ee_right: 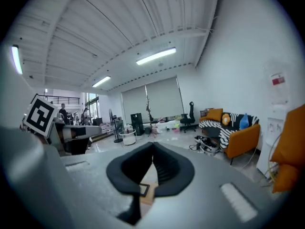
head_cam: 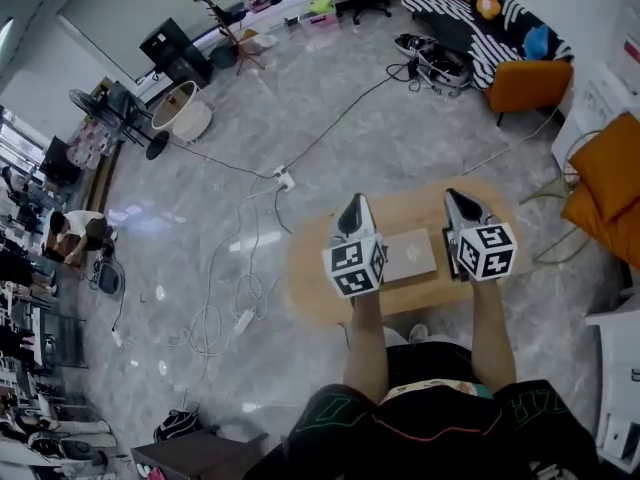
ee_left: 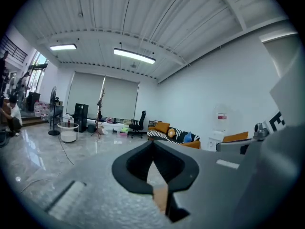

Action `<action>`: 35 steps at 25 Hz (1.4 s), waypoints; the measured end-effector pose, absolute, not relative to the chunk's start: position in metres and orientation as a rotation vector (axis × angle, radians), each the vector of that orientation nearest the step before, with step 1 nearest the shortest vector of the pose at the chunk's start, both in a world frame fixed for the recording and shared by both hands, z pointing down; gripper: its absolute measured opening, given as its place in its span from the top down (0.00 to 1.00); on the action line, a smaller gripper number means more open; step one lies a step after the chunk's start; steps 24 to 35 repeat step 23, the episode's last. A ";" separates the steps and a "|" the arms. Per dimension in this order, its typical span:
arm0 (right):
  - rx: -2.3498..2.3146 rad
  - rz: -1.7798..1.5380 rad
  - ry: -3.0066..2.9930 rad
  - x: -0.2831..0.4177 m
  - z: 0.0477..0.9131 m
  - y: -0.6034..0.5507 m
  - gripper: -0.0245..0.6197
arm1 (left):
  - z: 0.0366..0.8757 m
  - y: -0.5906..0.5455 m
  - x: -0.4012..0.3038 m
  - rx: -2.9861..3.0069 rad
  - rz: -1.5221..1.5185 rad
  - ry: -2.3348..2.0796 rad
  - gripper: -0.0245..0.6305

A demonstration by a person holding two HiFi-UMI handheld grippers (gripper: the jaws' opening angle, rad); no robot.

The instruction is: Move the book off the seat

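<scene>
The book [head_cam: 410, 256] lies flat at the middle of the wooden bench [head_cam: 310, 288], away from its edges, while the left gripper [head_cam: 355, 213] and right gripper [head_cam: 462, 210] hang above on either side, each with jaws pinched together on nothing.

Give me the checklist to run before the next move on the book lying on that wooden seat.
1. Book lies flat on the seat, between the two grippers: ok.
2. Nothing rests on the book: ok.
3. Left gripper fingers open for a grasp: not ok, shut with nothing between them.
4. Right gripper fingers open for a grasp: not ok, shut and empty.
5. Grippers aimed at the book: not ok, both point out across the room.
6. Clear set-down spot: cannot tell; cables lie on the floor to the left of the seat.
</scene>
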State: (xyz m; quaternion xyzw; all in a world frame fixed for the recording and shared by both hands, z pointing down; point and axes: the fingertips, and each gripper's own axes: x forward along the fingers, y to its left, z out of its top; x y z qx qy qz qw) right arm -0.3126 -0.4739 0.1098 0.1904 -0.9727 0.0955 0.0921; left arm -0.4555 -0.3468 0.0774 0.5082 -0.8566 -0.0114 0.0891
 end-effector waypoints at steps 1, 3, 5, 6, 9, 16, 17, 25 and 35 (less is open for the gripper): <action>0.573 0.261 -2.904 -0.308 0.100 -0.474 0.95 | 0.069 -0.349 -0.451 1.531 -0.032 -2.557 0.95; 0.595 0.213 -2.925 -0.302 0.075 -0.476 0.95 | 0.047 -0.354 -0.446 1.567 -0.027 -2.572 0.95; 0.614 0.150 -2.938 -0.303 0.053 -0.478 0.95 | 0.026 -0.358 -0.446 1.593 -0.015 -2.588 0.95; 0.622 0.119 -2.940 -0.305 0.044 -0.478 0.95 | 0.019 -0.360 -0.447 1.602 -0.005 -2.595 0.95; 0.637 0.064 -2.949 -0.310 0.031 -0.480 0.95 | 0.009 -0.365 -0.449 1.617 0.022 -2.605 0.95; 0.667 0.031 -2.997 -0.302 0.012 -0.483 0.95 | -0.003 -0.367 -0.442 1.644 0.043 -2.643 0.95; 0.667 0.028 -3.006 -0.304 0.007 -0.487 0.95 | -0.006 -0.372 -0.443 1.652 0.044 -2.642 0.95; 0.626 -0.048 -3.020 -0.359 -0.001 -0.494 0.95 | -0.013 -0.386 -0.488 1.672 0.020 -2.648 0.95; 0.626 -0.048 -3.020 -0.359 -0.001 -0.494 0.95 | -0.013 -0.386 -0.488 1.672 0.020 -2.648 0.95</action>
